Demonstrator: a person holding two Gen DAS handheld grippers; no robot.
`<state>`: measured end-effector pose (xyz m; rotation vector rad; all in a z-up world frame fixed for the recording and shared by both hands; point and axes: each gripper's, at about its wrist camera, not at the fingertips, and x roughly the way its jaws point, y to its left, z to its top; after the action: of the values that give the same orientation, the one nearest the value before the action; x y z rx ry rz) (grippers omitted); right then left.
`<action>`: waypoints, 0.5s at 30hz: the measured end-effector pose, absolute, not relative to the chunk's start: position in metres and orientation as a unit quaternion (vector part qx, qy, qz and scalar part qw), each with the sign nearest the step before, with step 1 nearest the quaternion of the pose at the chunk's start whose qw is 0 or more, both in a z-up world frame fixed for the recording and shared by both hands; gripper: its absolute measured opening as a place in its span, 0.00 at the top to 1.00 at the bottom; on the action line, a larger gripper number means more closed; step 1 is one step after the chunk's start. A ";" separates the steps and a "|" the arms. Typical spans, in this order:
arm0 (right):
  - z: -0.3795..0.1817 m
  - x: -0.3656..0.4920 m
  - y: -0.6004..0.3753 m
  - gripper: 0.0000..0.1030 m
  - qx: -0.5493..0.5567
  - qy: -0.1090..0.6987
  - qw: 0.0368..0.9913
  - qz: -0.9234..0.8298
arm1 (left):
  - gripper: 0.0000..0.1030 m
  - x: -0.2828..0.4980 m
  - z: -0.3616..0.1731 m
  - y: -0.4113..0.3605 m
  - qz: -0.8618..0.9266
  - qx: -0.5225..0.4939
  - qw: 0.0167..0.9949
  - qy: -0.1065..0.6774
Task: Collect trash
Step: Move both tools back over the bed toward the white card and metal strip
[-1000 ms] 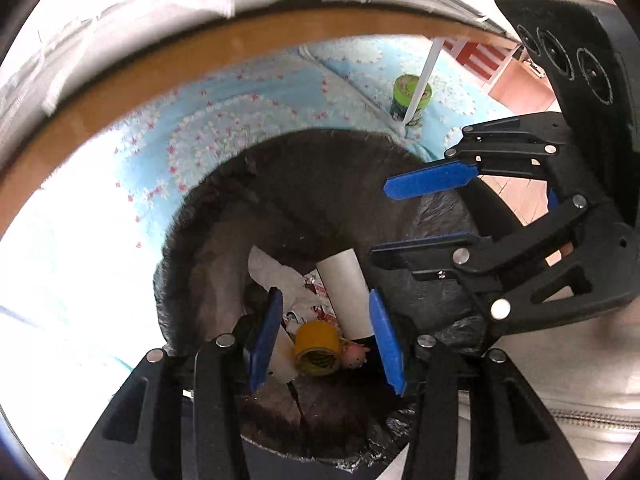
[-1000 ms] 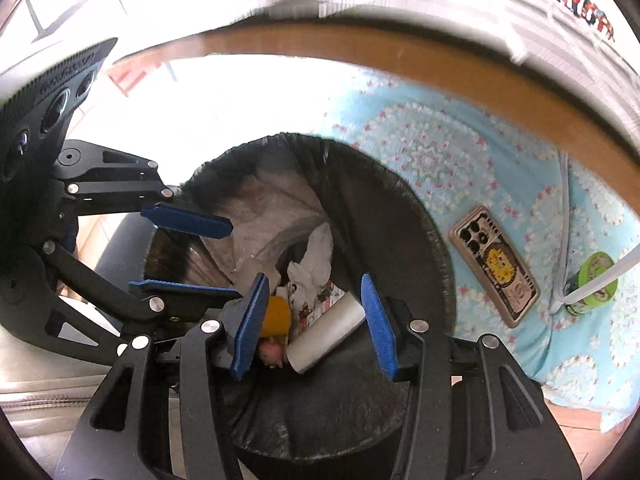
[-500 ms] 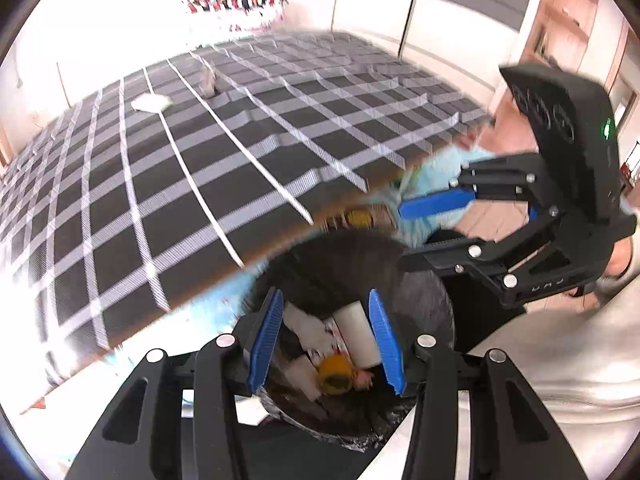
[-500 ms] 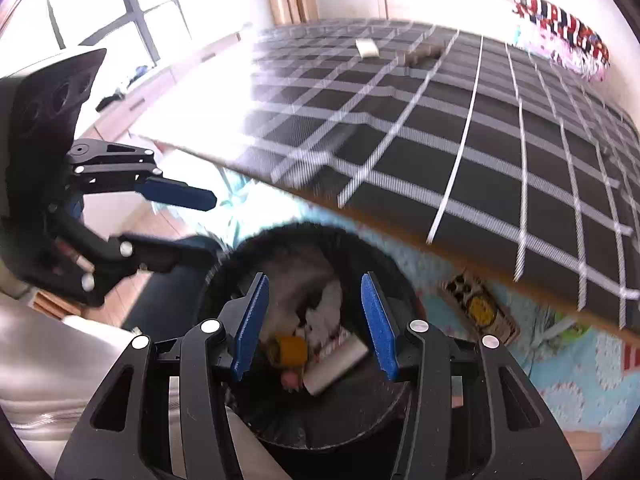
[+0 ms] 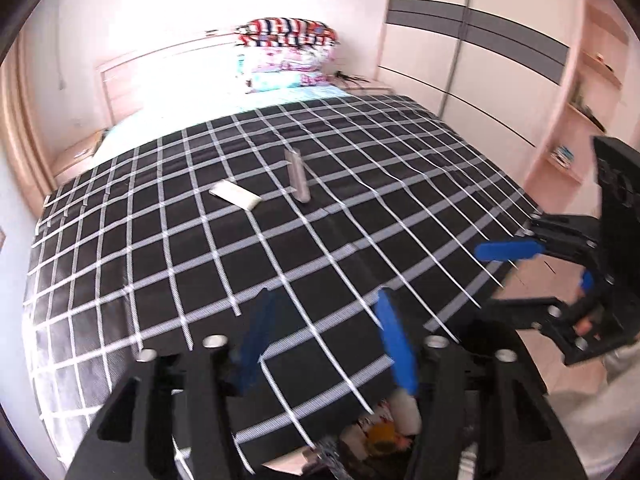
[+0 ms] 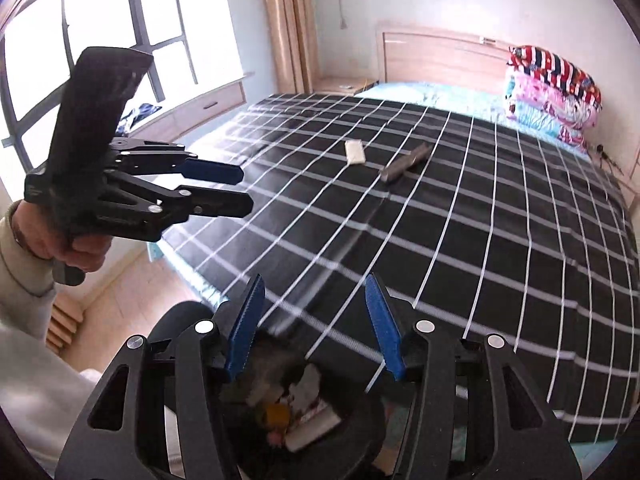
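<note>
Left gripper [image 5: 324, 340], right gripper [image 6: 314, 324] — both spread apart, empty, above trash bin [image 6: 360, 432]. Remaining: white packet [image 6: 355, 152], grey tube [image 6: 405, 167] on bed [image 6: 500, 240] — reach needed next.

Daylight floods in from the window [image 6: 100, 64] left of the right gripper [image 6: 316, 320]; the headboard wall glares white, edges bend, nearby fingertips blur.
</note>
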<state>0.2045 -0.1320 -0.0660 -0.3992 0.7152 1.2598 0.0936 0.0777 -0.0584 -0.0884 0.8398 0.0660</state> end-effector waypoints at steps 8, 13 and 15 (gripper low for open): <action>-0.059 0.231 -0.099 0.45 -0.181 0.312 0.745 0.561 | 0.44 0.130 -0.058 0.112 0.061 -0.053 0.908 0.411; -0.059 0.243 -0.081 0.44 -0.182 0.314 0.749 0.555 | 0.44 0.154 -0.061 0.127 0.072 -0.062 0.904 0.416; -0.059 0.248 -0.075 0.43 -0.180 0.314 0.750 0.553 | 0.44 0.162 -0.064 0.133 0.077 -0.066 0.902 0.419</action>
<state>0.2479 -0.0749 -0.0595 -0.3938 0.6864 1.2090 0.1624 0.1333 -0.0636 -0.1370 0.8656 0.1588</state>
